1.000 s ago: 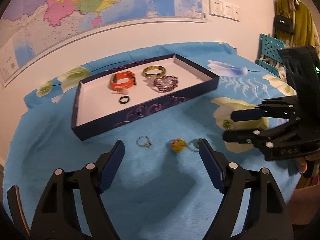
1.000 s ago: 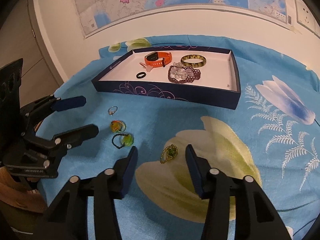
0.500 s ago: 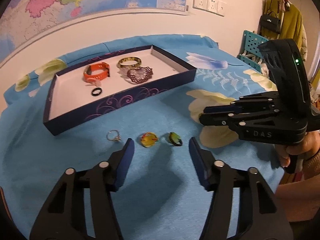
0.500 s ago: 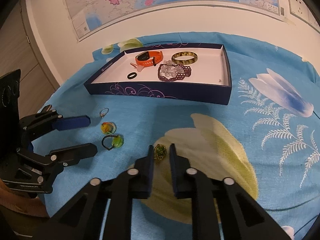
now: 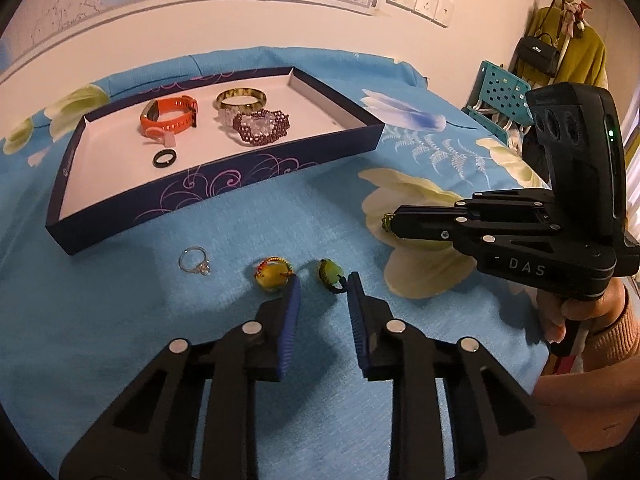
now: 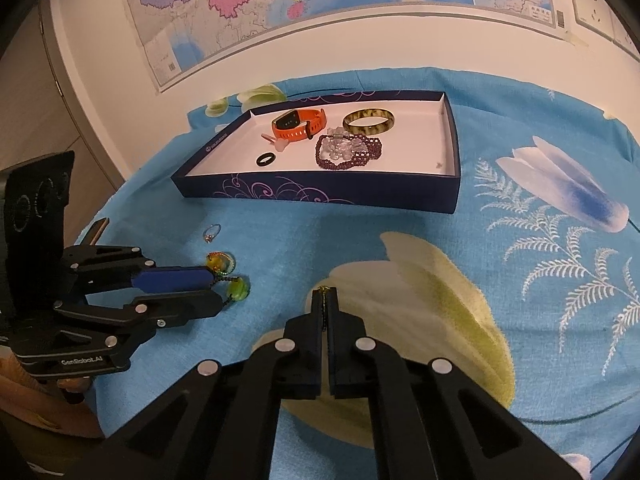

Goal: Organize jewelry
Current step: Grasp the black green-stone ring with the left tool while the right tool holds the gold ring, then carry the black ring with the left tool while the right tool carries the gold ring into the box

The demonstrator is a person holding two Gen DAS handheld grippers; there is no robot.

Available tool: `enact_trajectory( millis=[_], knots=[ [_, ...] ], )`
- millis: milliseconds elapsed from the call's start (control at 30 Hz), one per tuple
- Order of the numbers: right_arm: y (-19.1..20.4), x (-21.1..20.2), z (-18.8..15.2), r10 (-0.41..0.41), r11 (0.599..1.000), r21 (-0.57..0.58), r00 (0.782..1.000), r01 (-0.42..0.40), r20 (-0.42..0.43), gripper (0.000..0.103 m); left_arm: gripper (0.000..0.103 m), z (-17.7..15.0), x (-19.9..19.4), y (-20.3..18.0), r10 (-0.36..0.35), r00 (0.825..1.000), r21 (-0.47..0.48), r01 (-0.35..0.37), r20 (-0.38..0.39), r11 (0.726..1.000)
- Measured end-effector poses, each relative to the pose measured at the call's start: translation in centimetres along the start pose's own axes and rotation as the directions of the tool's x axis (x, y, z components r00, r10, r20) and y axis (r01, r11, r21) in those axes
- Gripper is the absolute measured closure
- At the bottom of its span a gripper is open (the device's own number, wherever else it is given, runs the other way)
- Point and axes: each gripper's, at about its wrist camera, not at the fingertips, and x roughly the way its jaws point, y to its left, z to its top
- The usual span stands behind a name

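In the left wrist view, a silver ring (image 5: 195, 260) is lying on the blue cloth (image 5: 100, 320) ahead and to the left of the left tool (image 5: 322, 285). A yellow bead ring (image 5: 272, 273) is sitting just beside the tip of that tool's left finger. The left tool is standing released, its jaws apart, with the cord of a green bead ring (image 5: 330, 273) lying in the gap at the fingertips; whether the pads are touching it cannot be told. Farther ahead, the navy tray (image 5: 224, 190) is holding a black ring (image 5: 164, 158), an orange band (image 5: 170, 116), a bangle (image 5: 241, 98) and a beaded bracelet (image 5: 261, 127). To the right, the right tool (image 5: 390, 222) is hovering over a pale flower print, clenched on a small gold-green ring (image 5: 385, 221) poking out at its tip. In the right wrist view the same ring (image 6: 325, 290) is showing only as a sliver above the right tool (image 6: 325, 300), well short of the tray (image 6: 320, 196).
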Motion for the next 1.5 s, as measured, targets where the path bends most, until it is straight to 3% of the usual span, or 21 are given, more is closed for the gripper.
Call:
enact_trajectory(
  millis=[367,1500],
  knots=[
    [-0.2,-0.2,0.3,0.033,0.999,0.025,0.999,-0.034,0.016,0.102,0.096,0.3,0.5,-0.1,-0.012,1.000,0.000,0.012,-0.014,1.000],
    [-1.7,-0.7,0.8,0.123,0.985,0.113,0.990,-0.129,0.062,0.102,0.098,1.2,-1.1,0.6,-0.004,0.999,-0.010,0.004,0.041,1.000]
  ],
)
